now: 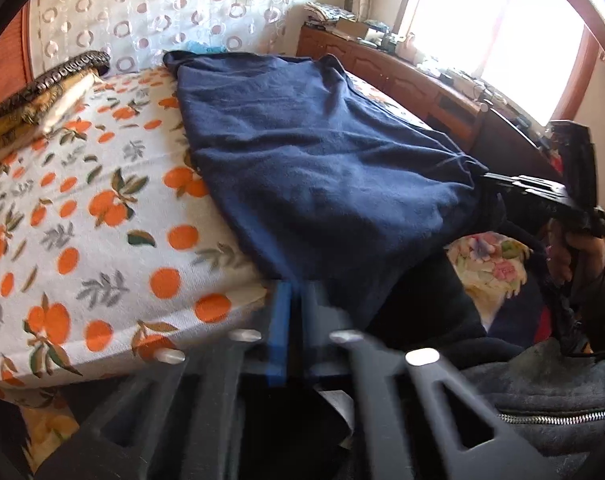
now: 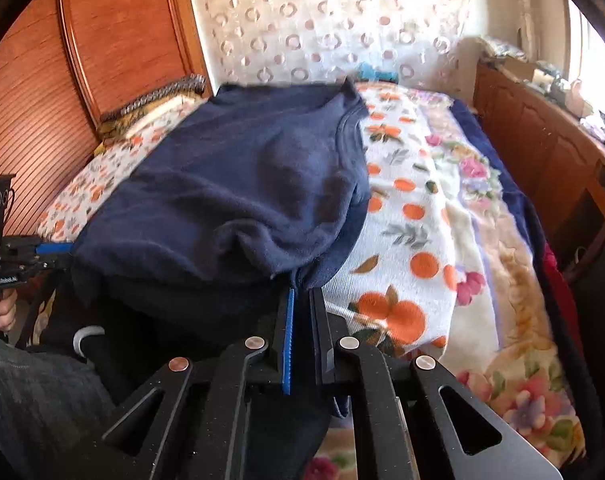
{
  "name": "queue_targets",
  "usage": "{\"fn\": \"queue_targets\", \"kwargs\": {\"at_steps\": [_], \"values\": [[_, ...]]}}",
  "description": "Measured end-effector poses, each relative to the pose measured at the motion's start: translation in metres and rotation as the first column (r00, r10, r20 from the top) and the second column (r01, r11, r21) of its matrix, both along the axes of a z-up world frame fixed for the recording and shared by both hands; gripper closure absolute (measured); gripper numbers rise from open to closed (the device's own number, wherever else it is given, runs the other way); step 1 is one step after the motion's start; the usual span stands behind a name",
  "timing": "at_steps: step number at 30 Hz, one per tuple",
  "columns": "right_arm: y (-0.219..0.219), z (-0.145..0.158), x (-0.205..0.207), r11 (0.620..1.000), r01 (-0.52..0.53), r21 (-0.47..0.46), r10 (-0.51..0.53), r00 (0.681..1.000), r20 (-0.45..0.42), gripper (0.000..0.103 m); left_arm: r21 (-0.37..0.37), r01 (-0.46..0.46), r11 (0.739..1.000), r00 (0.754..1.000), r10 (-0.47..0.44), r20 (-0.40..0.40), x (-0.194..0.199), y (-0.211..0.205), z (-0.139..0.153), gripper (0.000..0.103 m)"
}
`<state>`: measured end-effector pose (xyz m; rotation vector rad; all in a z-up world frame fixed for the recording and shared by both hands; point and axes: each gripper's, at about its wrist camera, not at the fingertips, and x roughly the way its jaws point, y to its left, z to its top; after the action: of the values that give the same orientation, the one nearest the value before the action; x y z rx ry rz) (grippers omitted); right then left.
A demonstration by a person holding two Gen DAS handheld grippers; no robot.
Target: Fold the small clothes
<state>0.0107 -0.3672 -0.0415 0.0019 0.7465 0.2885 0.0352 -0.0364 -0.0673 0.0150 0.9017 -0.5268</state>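
Closed on the near hem of the navy garment (image 1: 322, 152), the left gripper (image 1: 296, 292) points down toward the bed (image 1: 82, 208), its blue pads pinching the cloth. At the garment's right near corner, the right gripper (image 2: 300, 296) also clamps the fabric between narrow jaws, tilted downward. Spread lengthwise, the garment lies on the orange-printed bedspread, stretching to the far curtain (image 2: 322, 20).

Left wrist view: looks down along its fingers from the near bed edge, close to the navy garment (image 1: 322, 152), facing the window.
Right wrist view: same edge, facing the wooden headboard.
Shared: garment, orange-print blanket (image 2: 406, 216), each opposite gripper.
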Motion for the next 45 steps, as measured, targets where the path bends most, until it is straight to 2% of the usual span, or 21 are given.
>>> {"fn": "queue_targets", "kwargs": {"at_steps": [2,6,12,21,29,36,45], "values": [[0.002,0.006,-0.004,1.000,0.006,0.002,-0.006,1.000,0.026,0.096,-0.038,0.030,0.999,0.999,-0.029,0.015,-0.001,0.001,0.009,0.099],[0.006,0.019,-0.012,1.000,-0.001,0.003,0.001,0.997,0.071,0.096,-0.045,0.065,0.997,0.995,-0.061,0.080,-0.007,0.000,0.037,0.099],[0.009,0.043,-0.012,1.000,-0.012,0.015,0.009,0.991,0.135,0.097,-0.100,0.095,0.990,0.981,-0.076,0.180,-0.004,0.003,0.085,0.100],[0.019,0.075,0.016,1.000,-0.007,-0.028,0.014,0.973,0.231,0.097,-0.058,0.076,0.995,0.957,-0.057,0.285,0.038,-0.004,0.115,0.100],[0.032,0.085,0.082,0.998,0.006,-0.068,0.012,0.964,0.267,0.097,-0.066,0.048,0.997,0.941,-0.023,0.337,0.105,-0.013,0.131,0.100],[0.033,0.074,0.142,0.996,0.032,-0.080,-0.011,0.968,0.250,0.097,-0.063,-0.017,0.998,0.940,0.038,0.340,0.167,-0.008,0.133,0.100],[0.041,0.076,0.219,0.994,0.051,-0.096,-0.026,0.968,0.249,0.097,-0.044,-0.085,0.995,0.932,0.095,0.351,0.254,-0.004,0.130,0.100]]}}
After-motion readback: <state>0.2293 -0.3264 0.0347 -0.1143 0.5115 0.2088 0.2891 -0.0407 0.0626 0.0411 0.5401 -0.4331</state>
